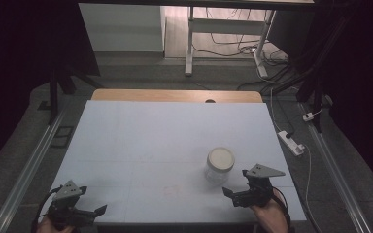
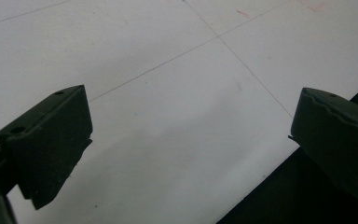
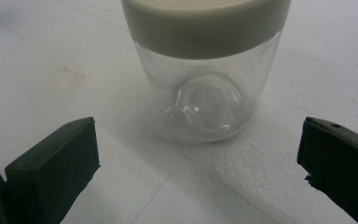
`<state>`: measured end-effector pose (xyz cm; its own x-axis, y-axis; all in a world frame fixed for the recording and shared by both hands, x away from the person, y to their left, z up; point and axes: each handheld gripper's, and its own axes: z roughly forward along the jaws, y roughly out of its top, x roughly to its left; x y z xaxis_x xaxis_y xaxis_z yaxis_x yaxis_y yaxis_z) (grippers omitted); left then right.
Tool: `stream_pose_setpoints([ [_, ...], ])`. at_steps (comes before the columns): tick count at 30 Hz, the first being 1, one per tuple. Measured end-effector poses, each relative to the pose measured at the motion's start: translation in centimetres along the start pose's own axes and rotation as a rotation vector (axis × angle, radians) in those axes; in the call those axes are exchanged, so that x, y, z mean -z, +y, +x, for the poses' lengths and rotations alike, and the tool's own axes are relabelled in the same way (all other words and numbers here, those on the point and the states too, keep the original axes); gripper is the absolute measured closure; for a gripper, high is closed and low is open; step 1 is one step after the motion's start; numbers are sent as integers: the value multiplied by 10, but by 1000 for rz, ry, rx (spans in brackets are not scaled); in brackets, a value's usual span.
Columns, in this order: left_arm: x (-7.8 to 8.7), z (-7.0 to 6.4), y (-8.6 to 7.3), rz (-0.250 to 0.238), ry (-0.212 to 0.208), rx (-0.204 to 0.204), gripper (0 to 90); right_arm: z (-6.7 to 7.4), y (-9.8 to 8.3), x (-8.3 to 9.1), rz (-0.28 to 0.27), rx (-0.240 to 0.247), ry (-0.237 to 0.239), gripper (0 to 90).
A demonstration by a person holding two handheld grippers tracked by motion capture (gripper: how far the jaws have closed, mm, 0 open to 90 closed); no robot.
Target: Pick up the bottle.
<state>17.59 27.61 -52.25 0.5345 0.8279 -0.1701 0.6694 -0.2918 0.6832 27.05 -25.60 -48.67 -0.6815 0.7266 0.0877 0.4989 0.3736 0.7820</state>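
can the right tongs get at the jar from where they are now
Probably yes: the right tongs are open, the clear jar stands upright just ahead between the jaws' lines, and nothing lies between on the table.

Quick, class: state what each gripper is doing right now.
Left gripper: open, holding nothing, over the table.
Right gripper: open, holding nothing, facing the jar.

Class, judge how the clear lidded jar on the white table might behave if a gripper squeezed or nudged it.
The clear jar with a cream lid looks empty, so it is probably light and may slide when nudged. Its smooth, glossy round wall could slip between the flat pads of the open right gripper. It stands upright on a broad base, so tipping seems unlikely.
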Motion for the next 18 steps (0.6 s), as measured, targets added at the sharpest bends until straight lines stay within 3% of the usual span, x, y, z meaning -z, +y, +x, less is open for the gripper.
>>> stream_pose_setpoints([
  [4, 0, 0, 0, 2, -3, -1, 0, 0, 5, -5, 9, 6, 4, 0],
  [11, -1, 0, 0, 9, -9, -1, 0, -1, 14, -15, 35, 17, -34, 0],
  [18, -1, 1, 0, 12, -14, 1, 0, -1, 22, -25, 50, 24, -21, 0],
])
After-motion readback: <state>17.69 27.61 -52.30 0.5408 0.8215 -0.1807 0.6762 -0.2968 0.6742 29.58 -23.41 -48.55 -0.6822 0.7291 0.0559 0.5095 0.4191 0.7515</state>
